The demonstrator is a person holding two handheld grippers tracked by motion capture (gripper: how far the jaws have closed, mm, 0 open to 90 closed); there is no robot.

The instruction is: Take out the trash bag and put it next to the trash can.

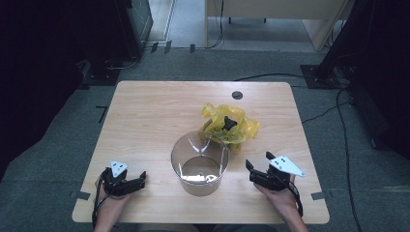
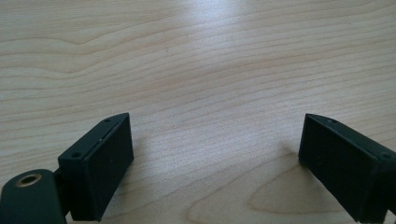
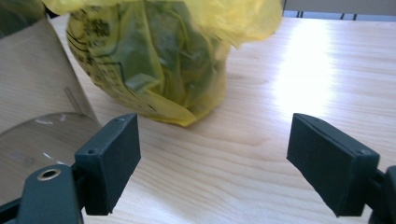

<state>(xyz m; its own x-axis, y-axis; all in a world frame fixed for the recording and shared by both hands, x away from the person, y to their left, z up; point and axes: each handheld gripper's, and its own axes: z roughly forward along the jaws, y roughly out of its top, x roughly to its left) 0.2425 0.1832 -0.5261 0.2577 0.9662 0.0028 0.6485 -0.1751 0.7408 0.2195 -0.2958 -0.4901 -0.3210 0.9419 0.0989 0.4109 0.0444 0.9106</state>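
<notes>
Clear bowl (image 1: 199, 164) centre-near on table (image 1: 145, 111); yellow bag (image 1: 231, 124) touching its far-right rim. Left gripper (image 1: 137, 182) and right gripper (image 1: 251, 170) flank the bowl, jaws wide apart, empty.

Each hand holds a black gripper: the left gripper (image 1: 126, 182) and right gripper (image 1: 261, 172) both carry a grey three-cornered plate with small dark holes on top. A black cable trails from each along the forearm. The forearms are bare. Up close, the jaws are flat black blocks with small screws, and a brass-ringed hole sits beside one.
</notes>
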